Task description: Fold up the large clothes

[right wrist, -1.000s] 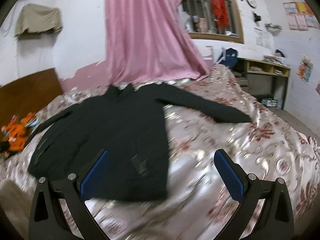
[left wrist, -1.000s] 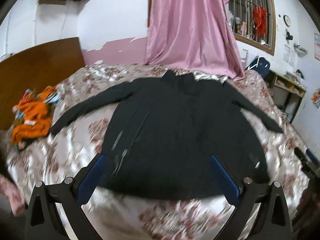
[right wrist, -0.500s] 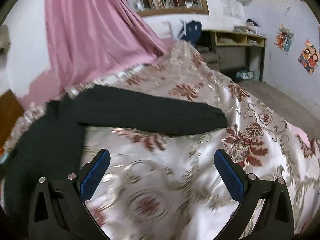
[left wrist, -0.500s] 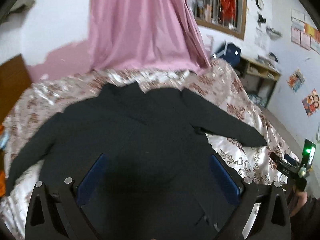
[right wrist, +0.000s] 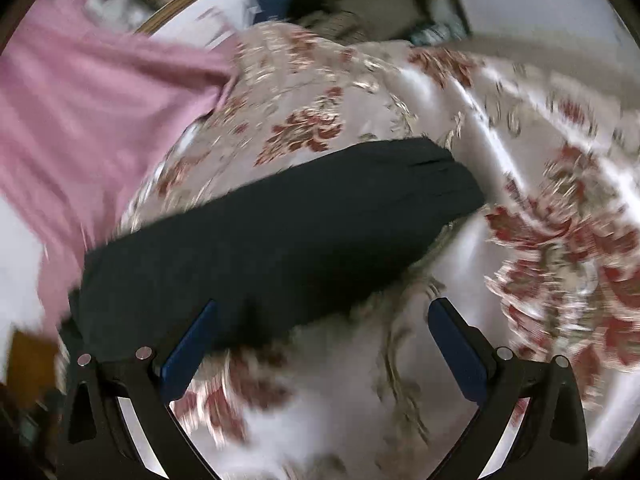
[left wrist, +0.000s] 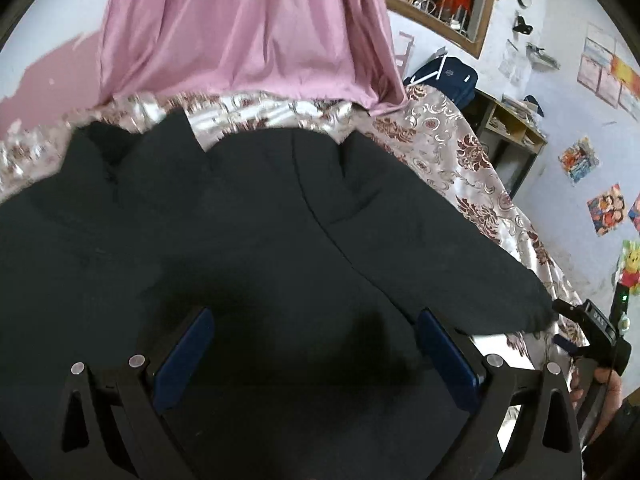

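Fingers on both tools stood wide apart with nothing between them. The left gripper hung low over the body of the black jacket, which lay spread on the floral bedspread with its collar toward twelve o'clock, near the pink curtain. The right gripper hovered close to the jacket's right sleeve — that sleeve ran from about eight o'clock up to the cuff near one o'clock, lying flat and straight on the bed. In the left view the right tool showed at four o'clock, just beyond the cuff end.

The step in hand looked like the sleeve fold. To do it well, the right fingers should have closed on the sleeve near the cuff, taking both layers of cloth and none of the slippery bedspread beneath. The left fingers would best have pinned the shoulder seam — so the body kept square while the sleeve was carried across toward nine o'clock. The right view was blurred, so fine creases could not be told.
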Demonstrator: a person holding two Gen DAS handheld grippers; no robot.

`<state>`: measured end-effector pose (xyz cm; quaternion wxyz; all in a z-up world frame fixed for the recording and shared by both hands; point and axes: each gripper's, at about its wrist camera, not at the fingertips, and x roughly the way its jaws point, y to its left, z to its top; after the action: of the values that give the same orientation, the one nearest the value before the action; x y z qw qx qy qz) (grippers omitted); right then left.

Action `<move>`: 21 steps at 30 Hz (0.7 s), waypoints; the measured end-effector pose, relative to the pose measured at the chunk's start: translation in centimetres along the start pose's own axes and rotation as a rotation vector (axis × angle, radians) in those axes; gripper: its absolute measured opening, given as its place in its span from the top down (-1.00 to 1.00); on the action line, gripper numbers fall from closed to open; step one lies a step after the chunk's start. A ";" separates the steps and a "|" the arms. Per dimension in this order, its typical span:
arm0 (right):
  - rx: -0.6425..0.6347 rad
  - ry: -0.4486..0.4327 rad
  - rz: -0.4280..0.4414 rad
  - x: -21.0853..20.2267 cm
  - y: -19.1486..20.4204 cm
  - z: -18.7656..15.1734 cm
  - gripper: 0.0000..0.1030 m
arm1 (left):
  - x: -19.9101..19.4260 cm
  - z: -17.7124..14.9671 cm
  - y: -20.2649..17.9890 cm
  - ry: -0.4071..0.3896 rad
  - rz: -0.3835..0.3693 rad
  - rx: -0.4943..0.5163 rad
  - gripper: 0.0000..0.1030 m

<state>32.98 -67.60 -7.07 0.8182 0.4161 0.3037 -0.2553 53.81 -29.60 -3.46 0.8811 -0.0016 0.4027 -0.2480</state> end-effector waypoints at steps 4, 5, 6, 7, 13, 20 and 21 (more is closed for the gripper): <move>0.162 -0.016 -0.007 2.8 -0.9 0.3 -0.98 | 4.1 -1.0 0.2 0.069 -0.014 -0.007 -1.00; 0.199 -0.029 -0.010 3.1 -1.1 0.2 -0.98 | 4.7 -1.4 0.6 0.075 -0.035 -0.028 -1.00; 0.222 -0.037 -0.007 3.4 -1.2 0.1 -0.97 | 4.9 -1.6 1.0 0.075 -0.052 -0.043 -1.00; 0.244 -0.041 -0.003 3.9 -1.3 0.2 -0.88 | 5.0 -1.9 1.5 0.067 -0.079 -0.059 -1.00; 0.215 -0.040 0.006 5.4 0.1 0.7 0.48 | 5.4 -3.1 2.3 0.023 -0.119 -0.077 -1.00; -0.046 -0.226 0.028 -0.5 8.4 3.2 0.83 | 0.7 -3.1 6.8 -0.001 -0.206 -0.170 -0.97; -0.149 -0.276 0.032 -2.1 11.3 3.3 0.83 | -0.1 -3.1 7.5 -0.010 -0.195 -0.165 -0.97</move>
<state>40.04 -64.12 1.90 0.8847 0.3200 0.2001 -0.2738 54.81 -22.37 -7.03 0.8516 -0.1146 0.4154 -0.2983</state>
